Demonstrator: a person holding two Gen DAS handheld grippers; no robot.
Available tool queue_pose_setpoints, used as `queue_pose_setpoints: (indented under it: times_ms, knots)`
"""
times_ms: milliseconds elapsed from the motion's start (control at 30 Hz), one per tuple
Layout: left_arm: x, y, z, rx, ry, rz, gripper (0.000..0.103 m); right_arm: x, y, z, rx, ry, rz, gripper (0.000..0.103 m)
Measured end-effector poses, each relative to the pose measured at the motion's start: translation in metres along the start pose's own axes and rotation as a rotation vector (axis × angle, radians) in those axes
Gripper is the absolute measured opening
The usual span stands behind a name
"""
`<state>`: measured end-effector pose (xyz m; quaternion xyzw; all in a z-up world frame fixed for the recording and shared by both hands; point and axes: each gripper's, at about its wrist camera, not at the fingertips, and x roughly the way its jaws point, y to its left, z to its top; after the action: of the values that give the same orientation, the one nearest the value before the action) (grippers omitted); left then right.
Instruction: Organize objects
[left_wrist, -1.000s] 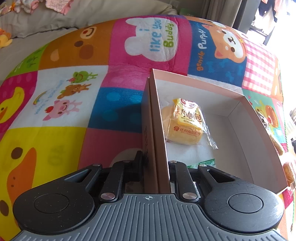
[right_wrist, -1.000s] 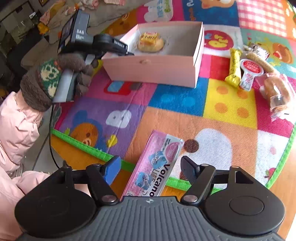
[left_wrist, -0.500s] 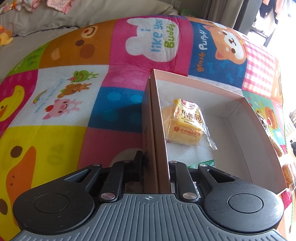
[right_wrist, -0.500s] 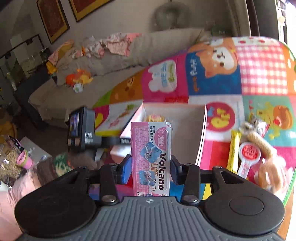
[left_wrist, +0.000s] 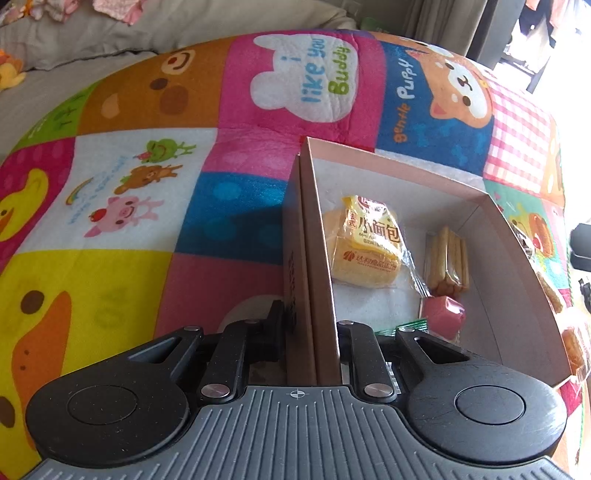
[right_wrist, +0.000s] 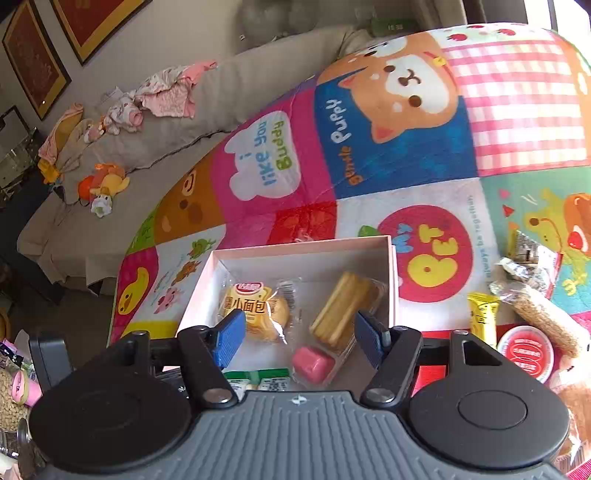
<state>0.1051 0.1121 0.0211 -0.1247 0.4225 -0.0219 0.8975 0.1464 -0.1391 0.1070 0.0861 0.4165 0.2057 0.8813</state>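
The left hand-held gripper (left_wrist: 312, 332) is clamped on the near wall of the pink box (left_wrist: 491, 236), which sits on a colourful play mat (left_wrist: 122, 221). The right hand-held gripper (right_wrist: 299, 332) hangs over the box, its jaws just opened with nothing between them. Inside lie a wrapped bun (right_wrist: 255, 310), a biscuit-stick pack (right_wrist: 340, 306) and a green-white packet (right_wrist: 258, 380). More snacks (right_wrist: 528, 299) crowd the mat to the right; a sofa (right_wrist: 221, 96) with toys lies beyond.
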Motion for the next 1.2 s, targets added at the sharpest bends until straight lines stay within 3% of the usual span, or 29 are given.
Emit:
queue_pose_setpoints:
  times_ms: [133, 267, 400, 500, 633, 1033, 1167, 1200]
  knots:
    - [0.0, 0.0, -0.002, -0.001, -0.008, 0.0, 0.019, -0.038, -0.023, -0.025, -0.056, -0.13, -0.135, 0.084]
    - [0.0, 0.0, -0.002, -0.004, -0.011, 0.003, 0.019, -0.063, -0.048, -0.062, -0.09, -0.193, -0.284, 0.085]
    - [0.0, -0.002, -0.002, 0.002, -0.013, 0.011, 0.018, -0.062, -0.06, -0.099, -0.139, -0.187, -0.379, 0.084]
    - [0.0, -0.005, -0.002, 0.016, -0.011, 0.021, 0.018, -0.052, -0.067, -0.117, -0.143, -0.162, -0.374, 0.076]
    - [0.0, -0.007, -0.001, 0.023, -0.006, 0.03, 0.018, -0.029, -0.073, -0.119, -0.123, -0.138, -0.361, 0.057]
    - [0.0, -0.007, -0.001, 0.015, -0.003, 0.036, 0.018, 0.022, -0.081, -0.08, -0.11, -0.131, -0.324, 0.046]
    - [0.0, -0.006, -0.001, 0.015, -0.002, 0.037, 0.018, 0.02, -0.079, -0.082, -0.123, -0.113, -0.313, 0.023]
    - [0.0, -0.006, -0.001, 0.016, -0.003, 0.037, 0.018, 0.018, -0.079, -0.085, -0.12, -0.101, -0.308, 0.023]
